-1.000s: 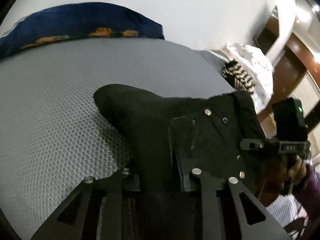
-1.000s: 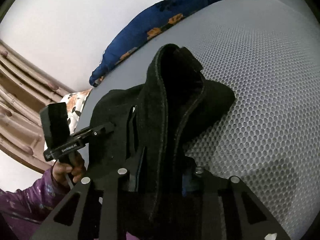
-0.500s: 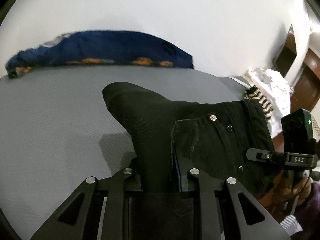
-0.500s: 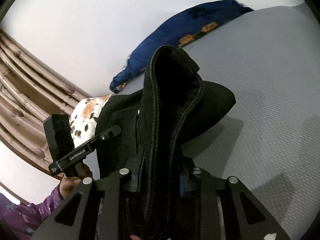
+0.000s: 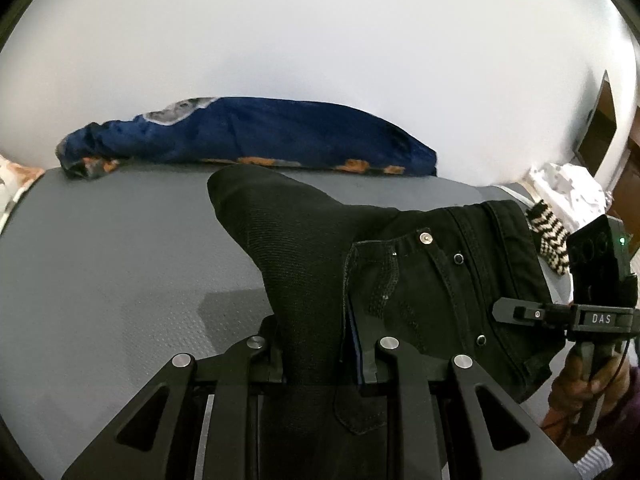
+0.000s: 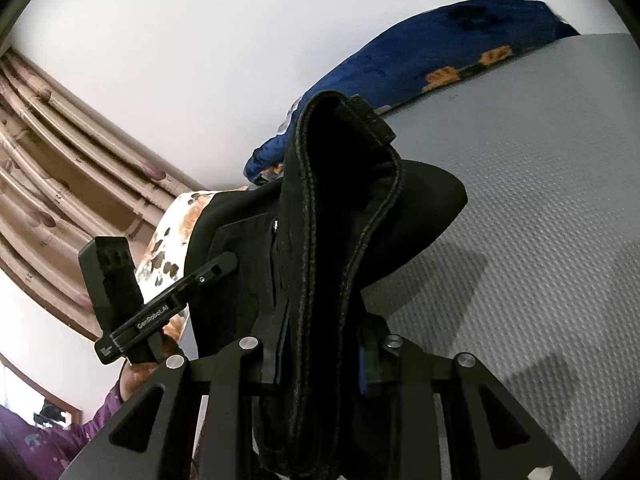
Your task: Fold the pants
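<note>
The black pants (image 5: 320, 264) hang between both grippers above the grey bed. My left gripper (image 5: 322, 360) is shut on the pants near the back pocket, with cloth bunched between its fingers. My right gripper (image 6: 320, 360) is shut on the waistband end of the pants (image 6: 332, 216), which stands up in a thick fold. The right gripper also shows at the right edge of the left wrist view (image 5: 520, 314), and the left gripper shows at the left of the right wrist view (image 6: 208, 272). A rounded fold of cloth sticks out over the bed.
The grey textured bed surface (image 5: 100, 272) lies below, also seen in the right wrist view (image 6: 540, 200). A blue pillow with orange flowers (image 5: 260, 136) lies along the white wall. A striped cloth (image 5: 550, 240) and white bedding sit at the right. Curtains (image 6: 60, 152) hang at the left.
Both grippers have lifted and tilted upward with the pants; more wall and less bed show. The pants have risen off the bed, and both grips stay shut.
</note>
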`<state>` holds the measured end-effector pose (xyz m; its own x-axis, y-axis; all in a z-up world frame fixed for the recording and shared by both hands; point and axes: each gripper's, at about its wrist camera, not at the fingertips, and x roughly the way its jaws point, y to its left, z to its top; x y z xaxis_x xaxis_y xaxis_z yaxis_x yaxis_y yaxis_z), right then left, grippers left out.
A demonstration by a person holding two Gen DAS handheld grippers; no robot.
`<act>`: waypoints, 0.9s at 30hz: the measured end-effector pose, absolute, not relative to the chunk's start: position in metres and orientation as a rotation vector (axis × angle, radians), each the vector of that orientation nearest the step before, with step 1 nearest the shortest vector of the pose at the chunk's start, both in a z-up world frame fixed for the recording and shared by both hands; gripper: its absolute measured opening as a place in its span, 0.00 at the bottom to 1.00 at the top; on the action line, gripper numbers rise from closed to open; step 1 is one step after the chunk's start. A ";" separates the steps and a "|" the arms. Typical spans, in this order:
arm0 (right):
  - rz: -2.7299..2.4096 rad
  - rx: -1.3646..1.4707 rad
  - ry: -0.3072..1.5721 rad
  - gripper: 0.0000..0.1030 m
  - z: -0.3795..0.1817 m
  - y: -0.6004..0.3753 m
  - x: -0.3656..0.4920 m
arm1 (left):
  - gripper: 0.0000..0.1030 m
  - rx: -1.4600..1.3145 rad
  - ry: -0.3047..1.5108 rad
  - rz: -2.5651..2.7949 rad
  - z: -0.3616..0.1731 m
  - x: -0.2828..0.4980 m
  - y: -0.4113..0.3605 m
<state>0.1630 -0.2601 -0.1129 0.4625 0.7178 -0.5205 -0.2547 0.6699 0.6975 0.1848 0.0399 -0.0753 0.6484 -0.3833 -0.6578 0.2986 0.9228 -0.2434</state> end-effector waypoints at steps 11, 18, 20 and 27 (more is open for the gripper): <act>0.666 0.581 0.918 0.24 -0.120 -0.226 0.202 | 0.22 -0.117 0.764 -0.331 -0.081 0.226 0.074; 0.676 0.580 0.922 0.24 -0.128 -0.212 0.233 | 0.22 -0.120 0.764 -0.304 -0.087 0.258 0.091; 0.676 0.584 0.922 0.24 -0.131 -0.210 0.241 | 0.22 -0.123 0.764 -0.300 -0.089 0.267 0.094; 0.673 0.607 0.920 0.24 -0.141 -0.212 0.259 | 0.22 -0.122 0.769 -0.288 -0.094 0.295 0.101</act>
